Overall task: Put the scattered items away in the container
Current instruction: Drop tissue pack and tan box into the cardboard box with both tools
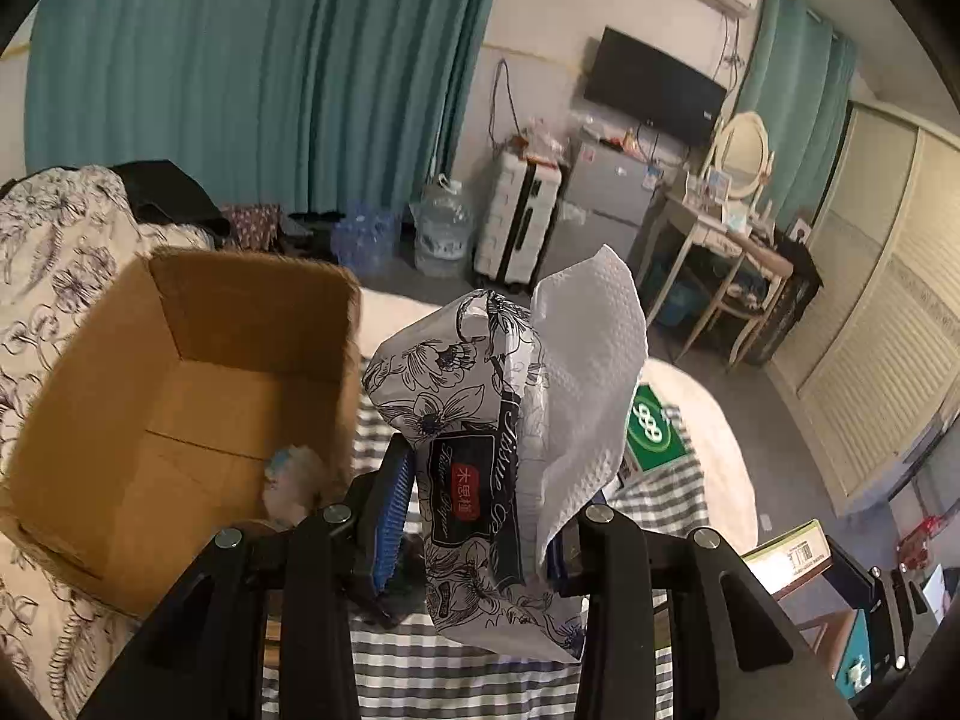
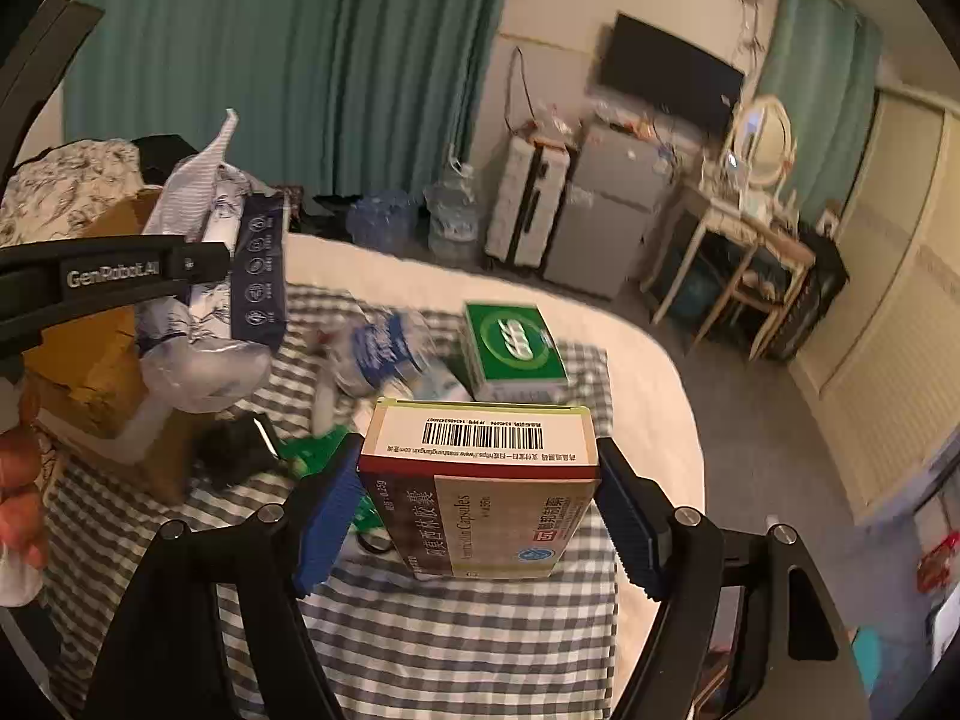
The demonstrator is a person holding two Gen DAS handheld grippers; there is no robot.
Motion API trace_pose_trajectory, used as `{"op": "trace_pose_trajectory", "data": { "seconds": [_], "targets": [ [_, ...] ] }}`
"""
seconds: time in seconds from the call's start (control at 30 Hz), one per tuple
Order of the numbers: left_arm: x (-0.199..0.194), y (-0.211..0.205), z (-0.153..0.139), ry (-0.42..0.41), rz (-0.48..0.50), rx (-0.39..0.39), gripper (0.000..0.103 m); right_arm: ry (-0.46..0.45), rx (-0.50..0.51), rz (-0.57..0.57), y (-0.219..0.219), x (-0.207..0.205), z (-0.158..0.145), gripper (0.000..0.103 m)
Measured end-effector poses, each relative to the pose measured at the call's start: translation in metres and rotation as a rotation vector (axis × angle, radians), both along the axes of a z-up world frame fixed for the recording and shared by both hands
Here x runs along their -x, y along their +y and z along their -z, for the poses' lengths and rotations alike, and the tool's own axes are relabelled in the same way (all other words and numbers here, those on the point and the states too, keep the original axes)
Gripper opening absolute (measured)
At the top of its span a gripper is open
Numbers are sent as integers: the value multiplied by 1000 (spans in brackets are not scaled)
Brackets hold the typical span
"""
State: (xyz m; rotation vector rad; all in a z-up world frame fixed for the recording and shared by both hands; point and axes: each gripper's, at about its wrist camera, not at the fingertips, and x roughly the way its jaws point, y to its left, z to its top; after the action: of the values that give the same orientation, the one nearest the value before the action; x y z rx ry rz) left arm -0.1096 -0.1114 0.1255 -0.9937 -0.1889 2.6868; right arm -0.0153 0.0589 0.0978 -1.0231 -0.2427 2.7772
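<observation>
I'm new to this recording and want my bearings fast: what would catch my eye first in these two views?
In the left wrist view, a floral-printed tissue pack with a white sheet sticking out fills the centre, clamped in the left gripper, beside an open cardboard box on the left. In the right wrist view, the right gripper holds a barcoded medicine box above the checked cloth, with a green box lying behind.
</observation>
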Motion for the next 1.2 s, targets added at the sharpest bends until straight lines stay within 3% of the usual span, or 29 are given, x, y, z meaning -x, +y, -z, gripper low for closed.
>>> {"op": "trace_pose_trajectory", "data": {
  "seconds": [0.3,0.53,0.73,1.0,1.07,1.13,1.2],
  "targets": [
    [8,-64,-17,26,-87,-68,37,68,11,-92,-60,13,-39,74],
    [21,-117,-16,24,-194,-64,37,95,64,-175,-106,38,-57,74],
    [34,-151,-6,2,-261,-63,37,113,121,-250,-145,61,-65,74],
    [52,-169,16,-64,-305,-70,37,115,226,-292,-165,91,-65,74],
    [55,-173,19,-71,-336,-50,45,111,237,-301,-169,97,-65,74],
    [58,-178,24,-89,-381,-36,73,107,242,-298,-170,102,-62,74],
    [59,-184,27,-104,-420,-38,89,102,260,-292,-170,106,-59,74]
  ]
}}
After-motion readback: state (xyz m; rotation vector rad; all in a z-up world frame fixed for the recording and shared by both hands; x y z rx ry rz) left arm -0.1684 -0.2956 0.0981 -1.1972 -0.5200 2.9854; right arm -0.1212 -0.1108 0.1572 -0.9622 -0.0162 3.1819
